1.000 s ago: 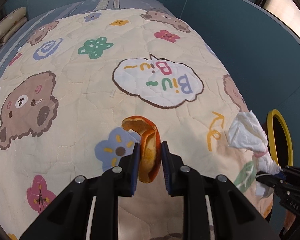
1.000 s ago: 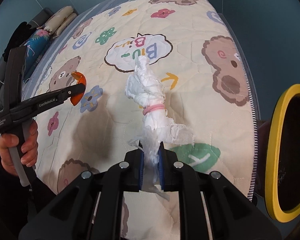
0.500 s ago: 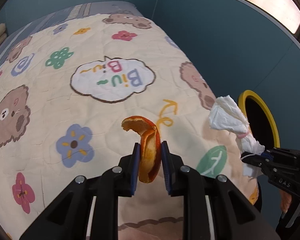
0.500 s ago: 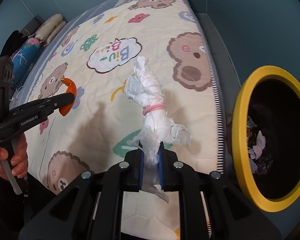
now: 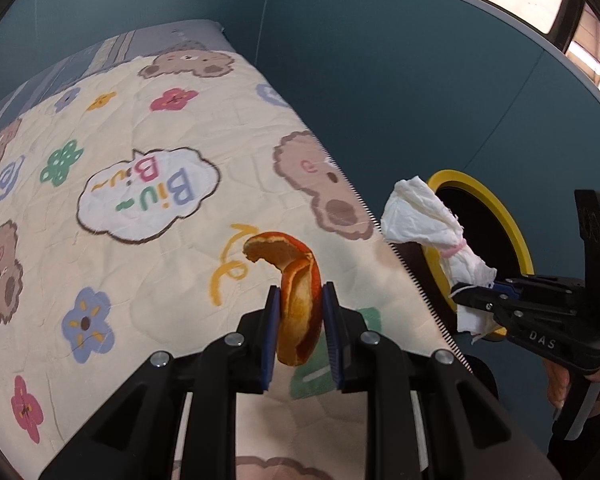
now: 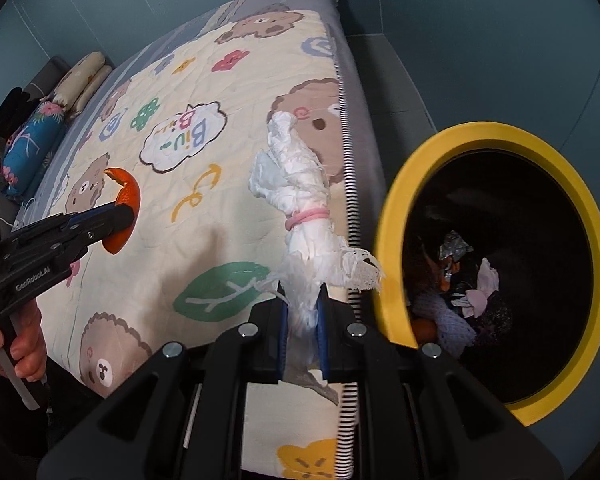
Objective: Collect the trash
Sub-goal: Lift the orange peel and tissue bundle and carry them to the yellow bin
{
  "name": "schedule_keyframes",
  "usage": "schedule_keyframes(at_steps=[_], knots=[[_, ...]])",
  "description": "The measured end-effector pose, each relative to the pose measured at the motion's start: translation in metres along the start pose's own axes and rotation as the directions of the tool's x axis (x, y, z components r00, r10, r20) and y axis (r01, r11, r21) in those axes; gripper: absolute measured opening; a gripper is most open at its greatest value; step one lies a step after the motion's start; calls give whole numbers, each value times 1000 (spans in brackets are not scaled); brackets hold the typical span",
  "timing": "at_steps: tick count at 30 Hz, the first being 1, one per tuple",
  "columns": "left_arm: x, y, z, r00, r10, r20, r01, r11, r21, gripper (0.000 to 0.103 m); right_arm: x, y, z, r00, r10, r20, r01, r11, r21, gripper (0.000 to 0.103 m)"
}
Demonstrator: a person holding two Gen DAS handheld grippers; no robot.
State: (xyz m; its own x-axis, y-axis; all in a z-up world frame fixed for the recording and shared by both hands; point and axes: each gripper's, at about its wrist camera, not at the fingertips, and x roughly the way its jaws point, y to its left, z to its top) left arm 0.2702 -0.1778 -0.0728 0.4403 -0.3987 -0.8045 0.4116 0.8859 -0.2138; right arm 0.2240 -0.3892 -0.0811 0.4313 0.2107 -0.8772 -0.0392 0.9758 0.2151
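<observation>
An orange peel [image 5: 296, 300] curls up between the blue pads of my left gripper [image 5: 300, 330], which is shut on it above the quilt. The peel [image 6: 125, 208] also shows at the left of the right wrist view, in the left gripper [image 6: 118, 218]. My right gripper [image 6: 303, 330] is shut on a white tissue wad [image 6: 300, 208] bound with a pink band, held over the bed's right edge. That wad [image 5: 424, 216] and the right gripper [image 5: 478, 298] hang in front of the yellow-rimmed bin [image 5: 512, 224]. The bin [image 6: 396, 208] stands just right of the wad, with scraps inside.
A cream quilt [image 5: 140, 280] with bears, flowers and a "Biu Biu" cloud covers the bed [image 6: 204, 240]. Pillows [image 6: 60, 108] lie at its far left end. A teal wall [image 5: 380, 100] runs along the bed's right side. A hand [image 6: 24, 348] grips the left tool.
Both grippers have carried their loads to the right across the quilt, toward the bed's edge. The yellow bin has come much closer and larger in both views. Neither grip has changed.
</observation>
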Motion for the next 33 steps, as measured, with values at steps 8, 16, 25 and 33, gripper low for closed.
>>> schedule_keyframes(at_steps=[8,16,25,33], knots=[[20,-44,15,999,-42,8,41,996,73,20,-14,-41,6,999,-38,30,37,998,59,12],[49,-79,29,998,-58,-12,59,992,109,20,-24,-84,12,995,-96,37,92,990,110,12],[76,-120,37,996,-81,-32,85,983,160,20,-22,-128,5,991,-130,24,124,978,169,12],[92,-151,41,994,-101,-47,108,977,183,20,-19,-155,3,989,-147,31,138,970,202,12]])
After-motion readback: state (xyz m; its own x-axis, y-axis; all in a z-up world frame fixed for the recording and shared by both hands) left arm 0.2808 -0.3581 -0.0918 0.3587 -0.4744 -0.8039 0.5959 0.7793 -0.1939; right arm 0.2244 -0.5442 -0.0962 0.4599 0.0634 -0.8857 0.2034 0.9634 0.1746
